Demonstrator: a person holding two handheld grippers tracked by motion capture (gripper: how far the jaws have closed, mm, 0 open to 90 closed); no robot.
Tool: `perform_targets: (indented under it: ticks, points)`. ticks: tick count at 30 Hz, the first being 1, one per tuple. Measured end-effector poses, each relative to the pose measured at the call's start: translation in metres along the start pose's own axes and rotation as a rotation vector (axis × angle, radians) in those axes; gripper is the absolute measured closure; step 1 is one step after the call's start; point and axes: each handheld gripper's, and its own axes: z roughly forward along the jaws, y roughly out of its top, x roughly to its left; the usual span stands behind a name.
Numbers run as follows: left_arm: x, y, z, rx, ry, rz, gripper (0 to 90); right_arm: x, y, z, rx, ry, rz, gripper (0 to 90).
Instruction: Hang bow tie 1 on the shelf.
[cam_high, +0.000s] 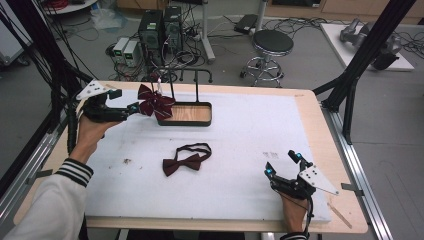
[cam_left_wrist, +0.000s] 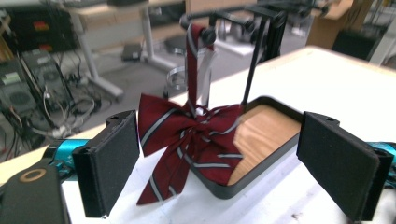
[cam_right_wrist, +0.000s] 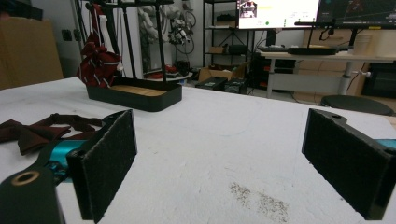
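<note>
Left claw (cam_high: 134, 106) spread wide, nothing between the pads, level with the striped bow tie (cam_high: 155, 102) and just off its left wing in the high view. Seen along the jaws in the left gripper view, bow tie (cam_left_wrist: 191, 140) hangs dead centre between the two black pads (cam_left_wrist: 114, 163), apart from both, a little farther off than the pad tips. Hangs by its neck strap from a peg on the black rack (cam_high: 187, 75), lower wing drooping over the near rim of the wooden tray (cam_high: 192, 121).

Probably very light, soft cloth; folds and swings at a touch, nothing fragile about it. Fabric likely grips well on the felt-like pads, so little risk of slipping. Best taken at the knot in the middle, where the cloth is thickest and firmest; a pinch on a wing tip would only crumple it and let the rest dangle and twist. Strap looped over the peg, so any pull should go up and off the peg rather than straight back, or the rack may tip.

Right claw (cam_high: 282, 164) also spread, empty, resting low over the white mat (cam_high: 250, 135) near the front right. Plain dark bow tie (cam_high: 182, 162) lies flat on the mat mid-table, strap curled behind it, well apart from both claws.
</note>
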Motion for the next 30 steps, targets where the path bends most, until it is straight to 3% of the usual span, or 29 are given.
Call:
perform_targets:
  ticks: [7,9,16,30]
  points:
    - [-0.02,-0.02,-0.037,-0.091,0.009,0.033,13.6,0.0,0.0,0.0,-0.002,0.001,-0.001,9.6]
    - [-0.027,-0.028,-0.049,-0.128,0.02,0.017,13.6,0.0,0.0,0.0,-0.005,0.003,-0.001,9.6]
    - [-0.044,-0.049,-0.077,-0.185,0.064,0.012,13.6,0.0,0.0,-0.001,-0.008,0.001,0.0,9.6]
    - [-0.053,-0.061,-0.09,-0.196,0.086,0.038,13.7,0.0,0.0,-0.001,-0.011,-0.001,-0.002,9.6]
